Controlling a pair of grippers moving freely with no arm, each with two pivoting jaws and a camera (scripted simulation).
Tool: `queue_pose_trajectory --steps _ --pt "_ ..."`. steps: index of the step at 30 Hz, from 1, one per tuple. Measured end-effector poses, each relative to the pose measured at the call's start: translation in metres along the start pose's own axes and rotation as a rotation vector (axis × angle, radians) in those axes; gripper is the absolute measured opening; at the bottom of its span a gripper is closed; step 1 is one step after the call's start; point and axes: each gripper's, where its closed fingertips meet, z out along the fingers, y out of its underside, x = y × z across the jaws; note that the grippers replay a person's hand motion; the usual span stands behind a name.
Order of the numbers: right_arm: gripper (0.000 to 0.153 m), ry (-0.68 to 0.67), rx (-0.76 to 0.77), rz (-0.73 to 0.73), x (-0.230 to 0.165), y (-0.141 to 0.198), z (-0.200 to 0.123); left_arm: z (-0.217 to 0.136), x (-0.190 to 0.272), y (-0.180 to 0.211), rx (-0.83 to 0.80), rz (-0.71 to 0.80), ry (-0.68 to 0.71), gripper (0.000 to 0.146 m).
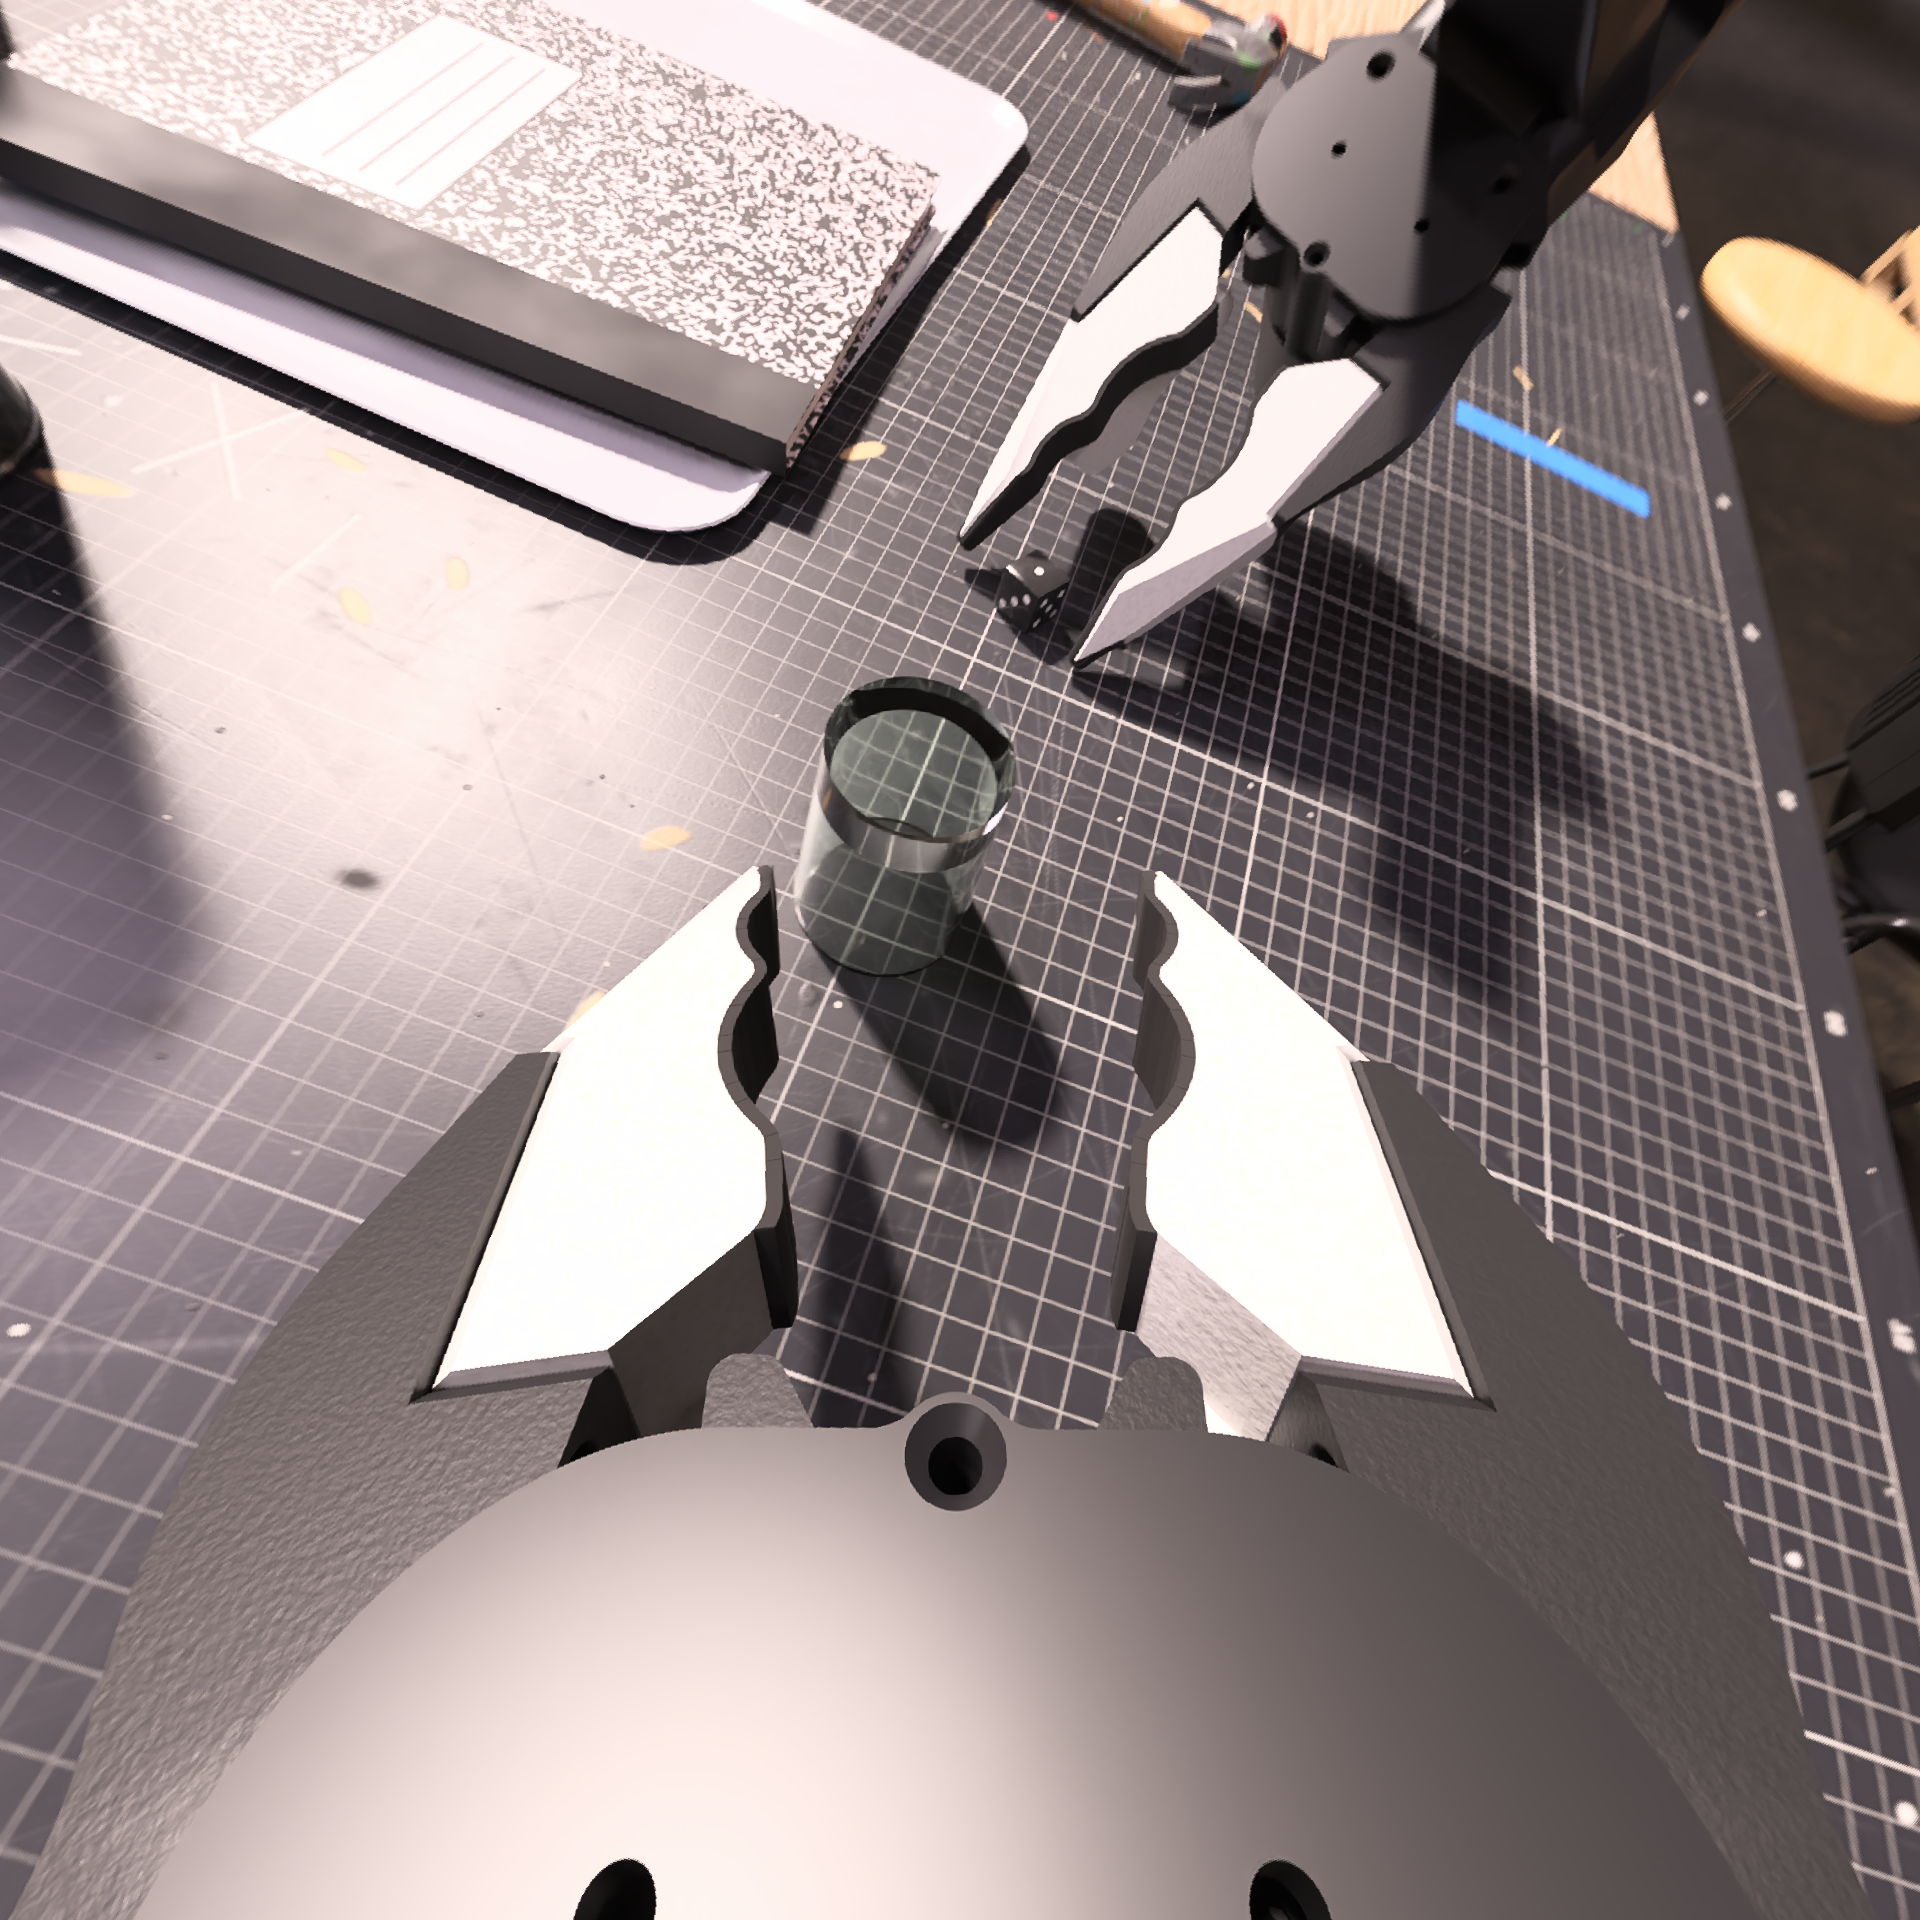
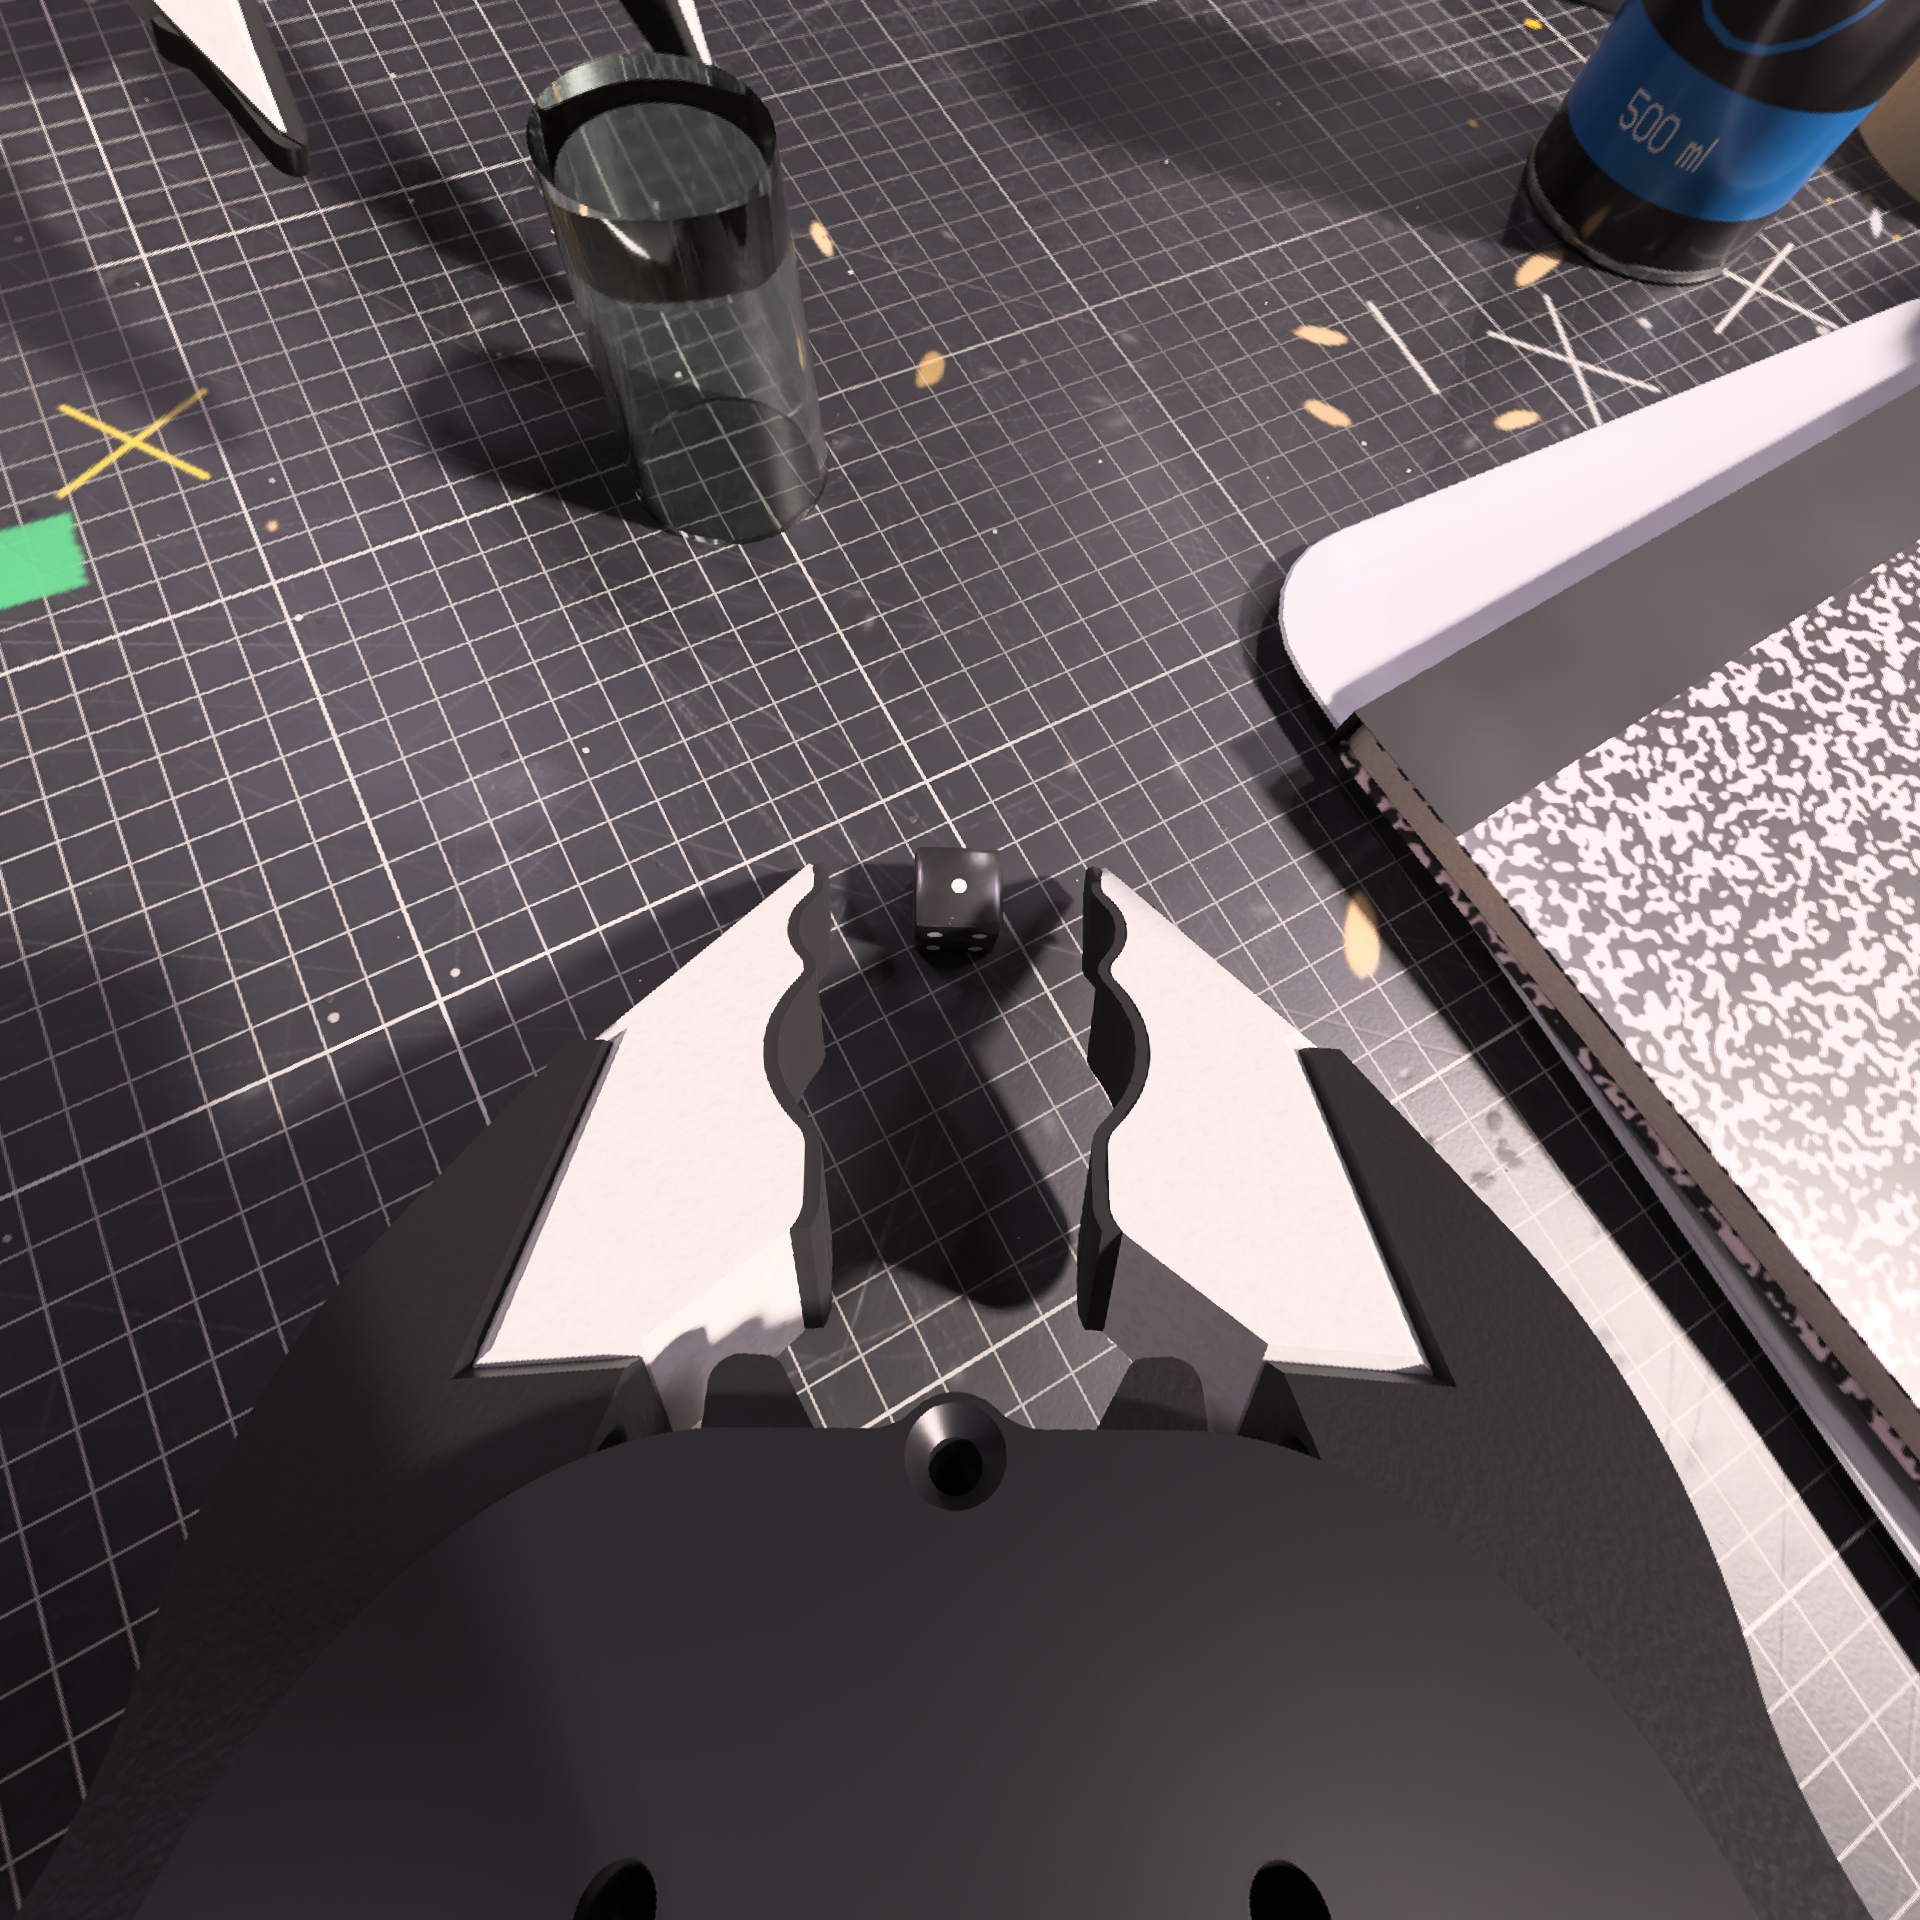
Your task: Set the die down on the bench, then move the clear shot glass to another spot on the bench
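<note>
A small black die [image 2: 957, 906] with white pips lies on the dark gridded cutting mat [image 2: 416, 779]. My right gripper [image 2: 951, 883] is open, its fingertips on either side of the die and apart from it. In the left wrist view the die [image 1: 1031, 597] lies between the right gripper's [image 1: 1023, 597] spread tips. The clear shot glass [image 1: 902, 831] stands upright on the mat, just ahead of my open, empty left gripper [image 1: 958, 891]. The glass also shows in the right wrist view [image 2: 681, 312], beyond the die.
A speckled black-and-white notebook [image 1: 540, 208] lies on a white tray [image 1: 665, 488] at the far left. A blue-labelled bottle [image 2: 1704, 125] stands beyond the tray. A blue tape strip [image 1: 1553, 457], a green patch [image 2: 36, 561] and a yellow cross [image 2: 135, 445] mark the mat. The bench edge [image 1: 1829, 727] runs on the right.
</note>
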Motion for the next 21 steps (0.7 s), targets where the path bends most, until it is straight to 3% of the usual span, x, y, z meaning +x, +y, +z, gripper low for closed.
queue_pose_trajectory --steps 6,14,18,21 --pt "0.049 -0.006 -0.008 0.004 0.0 0.001 0.001 0.0 -0.016 0.003 -0.088 0.104 -0.042 0.101" --pt "0.048 -0.011 -0.01 0.01 0.0 0.001 0.001 0.016 -0.022 -0.003 -0.117 0.249 0.039 0.126" --pt "0.043 -0.014 -0.011 0.013 0.0 0.001 0.001 0.028 -0.016 0.0 -0.139 0.293 0.109 0.119" --pt "0.036 -0.017 -0.011 0.016 0.0 0.001 0.001 0.032 -0.01 0.003 -0.152 0.315 0.158 0.095"
